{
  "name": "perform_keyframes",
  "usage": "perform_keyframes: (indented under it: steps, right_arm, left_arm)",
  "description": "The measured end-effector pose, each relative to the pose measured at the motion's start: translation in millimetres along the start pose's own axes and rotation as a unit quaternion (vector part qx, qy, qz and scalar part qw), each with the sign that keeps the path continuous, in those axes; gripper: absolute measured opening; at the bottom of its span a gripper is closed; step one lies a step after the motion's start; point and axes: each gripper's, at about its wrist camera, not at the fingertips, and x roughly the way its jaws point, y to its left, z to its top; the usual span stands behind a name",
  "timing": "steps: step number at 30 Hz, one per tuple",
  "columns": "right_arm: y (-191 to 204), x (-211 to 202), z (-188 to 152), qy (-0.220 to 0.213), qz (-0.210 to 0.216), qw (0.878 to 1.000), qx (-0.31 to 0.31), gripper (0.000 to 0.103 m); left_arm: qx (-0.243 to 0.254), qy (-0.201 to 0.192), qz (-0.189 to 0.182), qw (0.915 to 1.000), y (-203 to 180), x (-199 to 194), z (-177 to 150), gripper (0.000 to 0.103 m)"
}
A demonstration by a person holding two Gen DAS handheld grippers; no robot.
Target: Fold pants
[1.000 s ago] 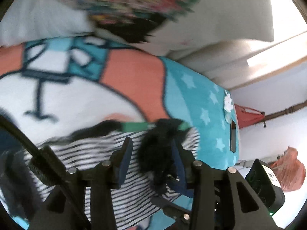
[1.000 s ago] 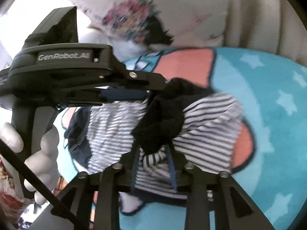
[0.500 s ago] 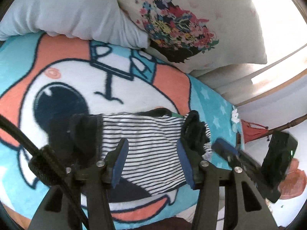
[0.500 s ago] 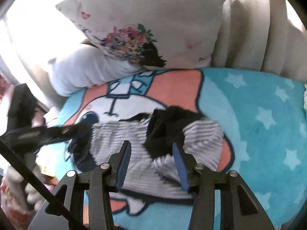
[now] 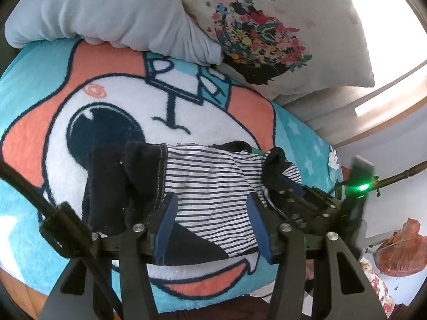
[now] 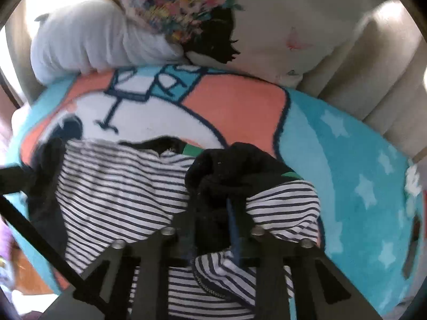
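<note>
Navy-and-white striped pants (image 5: 208, 176) lie spread across a cartoon blanket (image 5: 106, 101), with a black end (image 5: 112, 186) at the left. My left gripper (image 5: 212, 196) hovers open over the striped middle, nothing between its blue pads. At the right end, a bunched black part (image 6: 229, 170) stands up between the jaws of my right gripper (image 6: 213, 200), which are closing and press on it. Seen from the left wrist, the right gripper (image 5: 283, 178) reaches in from the right onto that bunch.
A pale grey pillow (image 5: 106, 8) and a floral cushion (image 5: 267, 26) lie along the far edge of the blanket (image 6: 347, 160). The bed's near edge runs just below the pants. A reddish bag (image 5: 400, 245) lies beyond the bed on the right.
My left gripper let go of the black bunch and drew back left over the striped middle. My right gripper opened, pulled back, then came forward and closed on the black bunch.
</note>
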Motion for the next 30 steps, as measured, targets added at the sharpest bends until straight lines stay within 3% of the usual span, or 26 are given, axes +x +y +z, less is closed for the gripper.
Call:
perform_keyframes:
  steps: [6,10,13,17,20,23,27,30]
  right_arm:
    - [-19.5,-33.9,2.8,-0.016,0.083,0.995,0.047,0.013]
    - [-9.6,-13.6,-6.7,0.024,0.131,0.99,0.046,0.015]
    - [-5.9,3.6,-13.8,0.054,0.152,0.986,0.048,0.021]
    - [-30.1,-32.3,-13.0,0.022,0.209,0.974,0.089,0.043]
    - [-57.2,-60.9,-15.0,-0.015,0.196,0.974,0.11,0.042]
    - [-77.5,-60.6,-25.8,-0.016,0.149,0.98,0.13,0.021]
    - [-88.8,-35.4,-42.6,0.015,0.129,0.979,0.156,0.021]
    - [-87.1,-22.3,-56.6,0.038,0.126,0.98,0.147,0.021]
  left_arm:
    - [-0.007,0.001,-0.006,1.0,-0.3,4.7,4.5,0.052]
    - [-0.012,0.007,-0.008,0.9999,-2.2,12.9,5.6,0.052]
    - [-0.008,0.01,-0.008,0.9999,-6.6,16.5,4.7,0.052]
    - [-0.004,0.015,-0.019,0.9997,-16.7,21.0,7.2,0.052]
    - [0.003,0.021,-0.035,0.9991,-31.3,29.2,13.7,0.052]
    - [0.029,0.025,-0.046,0.9982,-59.8,41.6,18.9,0.052]
    - [0.072,0.042,-0.042,0.9956,-100.8,71.7,21.0,0.052]
    - [0.085,0.056,-0.016,0.9947,-113.7,96.3,22.0,0.052]
